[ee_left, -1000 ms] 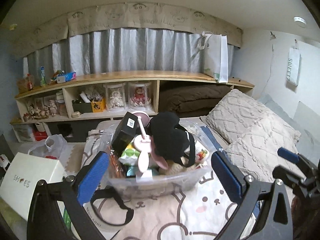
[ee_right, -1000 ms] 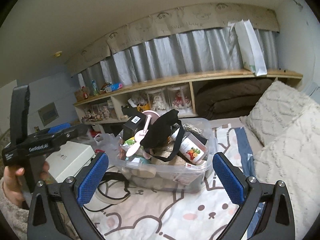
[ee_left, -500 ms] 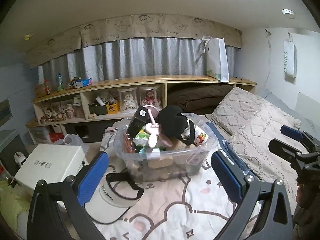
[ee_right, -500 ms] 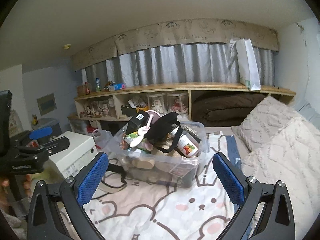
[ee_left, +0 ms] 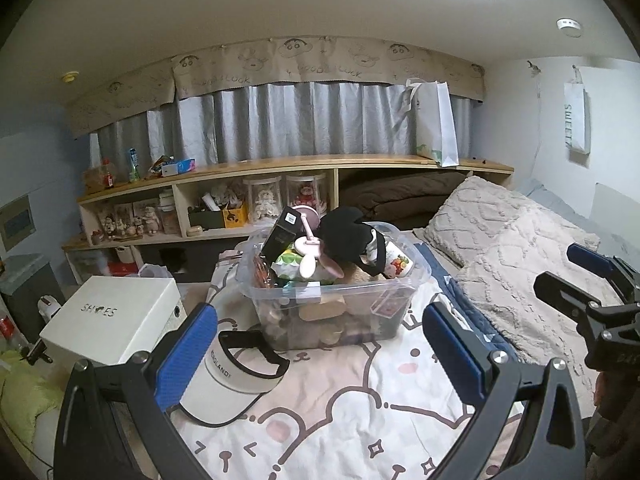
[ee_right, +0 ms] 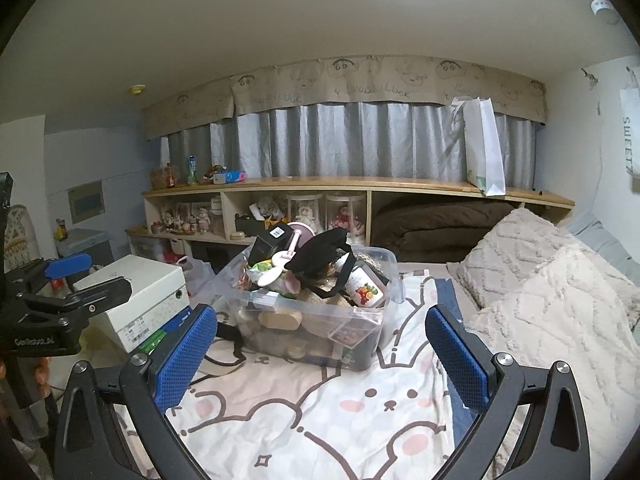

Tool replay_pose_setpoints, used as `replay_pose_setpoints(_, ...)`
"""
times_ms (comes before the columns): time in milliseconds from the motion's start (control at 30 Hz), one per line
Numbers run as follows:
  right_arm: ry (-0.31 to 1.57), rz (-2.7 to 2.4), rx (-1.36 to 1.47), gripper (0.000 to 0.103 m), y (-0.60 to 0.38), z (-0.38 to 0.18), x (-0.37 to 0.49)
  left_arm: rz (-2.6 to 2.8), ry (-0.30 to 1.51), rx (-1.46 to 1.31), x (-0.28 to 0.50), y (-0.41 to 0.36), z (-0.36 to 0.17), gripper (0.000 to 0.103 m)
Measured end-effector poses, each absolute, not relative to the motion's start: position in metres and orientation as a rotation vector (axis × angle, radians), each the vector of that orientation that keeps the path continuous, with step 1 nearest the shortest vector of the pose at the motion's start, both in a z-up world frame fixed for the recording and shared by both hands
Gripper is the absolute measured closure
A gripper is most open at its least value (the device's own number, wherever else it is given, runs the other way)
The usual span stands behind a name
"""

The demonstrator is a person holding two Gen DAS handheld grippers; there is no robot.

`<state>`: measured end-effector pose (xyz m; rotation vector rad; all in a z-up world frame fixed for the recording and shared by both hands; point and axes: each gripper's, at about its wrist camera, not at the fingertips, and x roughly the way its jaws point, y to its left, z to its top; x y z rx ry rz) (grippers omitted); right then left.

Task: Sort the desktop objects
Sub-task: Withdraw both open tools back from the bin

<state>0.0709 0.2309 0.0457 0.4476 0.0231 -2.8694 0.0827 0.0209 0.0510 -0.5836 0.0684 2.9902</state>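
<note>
- The clear plastic bin (ee_left: 332, 300) sits on the cartoon-print bedspread (ee_left: 340, 412), straight ahead of the left gripper (ee_left: 320, 344) and between its fingers' line of sight; the right gripper (ee_right: 322, 344) faces it too, slightly left of centre.
- Both grippers are spread wide and hold nothing.
- The bin is heaped: a black cap (ee_left: 346, 230), a black box with a barcode label (ee_left: 280, 234), a pink handheld fan (ee_left: 306, 248), and a fruit-printed jar (ee_right: 364, 288).
- A white shoebox (ee_left: 110, 316) lettered "SHOES" lies ahead-left of the left gripper.
- A white visor (ee_left: 230, 384), partly lettered "…GLAND", lies just beside its left finger.
</note>
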Motion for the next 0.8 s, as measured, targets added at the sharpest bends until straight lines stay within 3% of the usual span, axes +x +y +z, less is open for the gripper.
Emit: replay_pose_setpoints(800, 0.050, -2.884, 0.509, 0.000, 0.231, 0.030, 0.080, 2.984, 0.115, -0.629, 0.090, 0.029, 0.035, 0.000)
